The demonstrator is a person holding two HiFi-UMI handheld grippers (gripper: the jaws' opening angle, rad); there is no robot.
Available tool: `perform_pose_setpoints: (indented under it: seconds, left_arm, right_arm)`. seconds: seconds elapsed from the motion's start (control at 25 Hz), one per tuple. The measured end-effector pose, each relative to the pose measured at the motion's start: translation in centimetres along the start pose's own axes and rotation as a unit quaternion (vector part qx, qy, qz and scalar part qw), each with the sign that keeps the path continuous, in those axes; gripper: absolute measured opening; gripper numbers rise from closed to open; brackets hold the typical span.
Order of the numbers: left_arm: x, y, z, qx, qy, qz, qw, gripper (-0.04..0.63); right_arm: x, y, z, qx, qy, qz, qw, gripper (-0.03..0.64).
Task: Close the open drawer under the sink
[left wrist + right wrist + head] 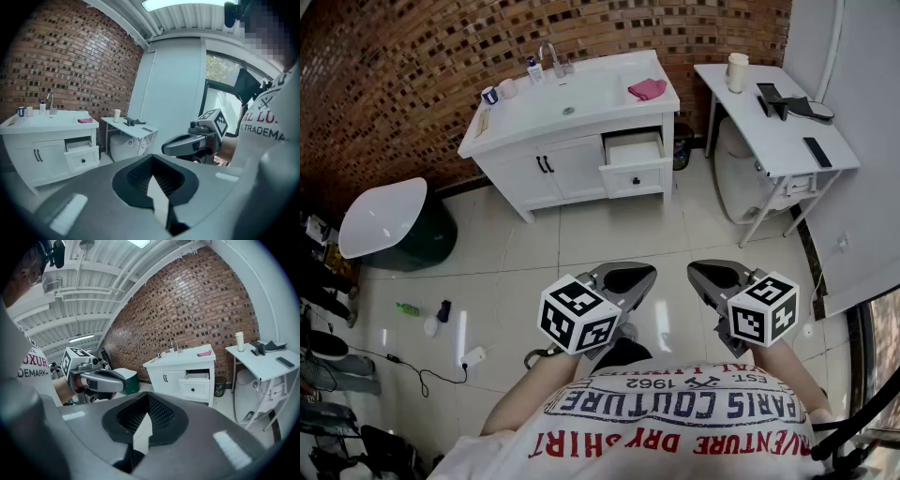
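Drawer (635,161) stands pulled out at the right end of the white vanity (546,172), below the sink (570,95) and a pink cloth (647,89) on the counter. It lies well apart from both grippers, across the open tiled floor (609,234) and straight ahead of them. The left gripper (623,279) and right gripper (720,277) are held low in front of the person's waist, side by side, tips towards the vanity (marker cubes nearest the body). Each has its jaws pressed together on nothing.
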State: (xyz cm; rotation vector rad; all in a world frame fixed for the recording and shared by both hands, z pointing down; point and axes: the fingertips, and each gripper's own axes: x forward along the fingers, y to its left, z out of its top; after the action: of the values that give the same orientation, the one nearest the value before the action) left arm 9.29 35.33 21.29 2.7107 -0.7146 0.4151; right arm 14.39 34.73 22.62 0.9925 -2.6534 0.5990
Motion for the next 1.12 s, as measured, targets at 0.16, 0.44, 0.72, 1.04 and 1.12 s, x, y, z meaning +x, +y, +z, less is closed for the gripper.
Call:
perform_pose_setpoints:
  seconds: [0.16, 0.44, 0.72, 1.04, 1.12]
  left_arm:
    - [0.7, 1.2, 0.5, -0.002, -0.001, 0.004, 1.0000, -0.006]
    - [2.1, 4.4, 0.5, -0.008, 0.002, 0.002, 1.0000, -0.006]
    - [3.0, 12.5, 0.7, -0.036, 0.005, 0.010, 0.9993, -0.006]
    - [7.2, 29.4, 0.9, -0.085, 0.040, 0.028, 0.9952, -0.006]
    - [8.8, 34.1, 1.3, -0.098, 0.048, 0.030, 0.9936, -0.006]
  right_arm:
    - [0.3, -1.4, 0.5, 0.000, -0.001, -0.004, 1.000, 0.009]
    - [2.8, -4.2, 0.8, 0.000, 0.009, -0.014, 1.000, 0.008]
    - [9.2, -8.4, 2.5, 0.005, 0.023, -0.023, 0.999, 0.008]
    - [22.9, -18.8, 4.2, 0.040, 0.058, -0.033, 0.997, 0.009]
    - [27.0, -22.4, 4.2, 0.037, 0.073, -0.043, 0.996, 0.009]
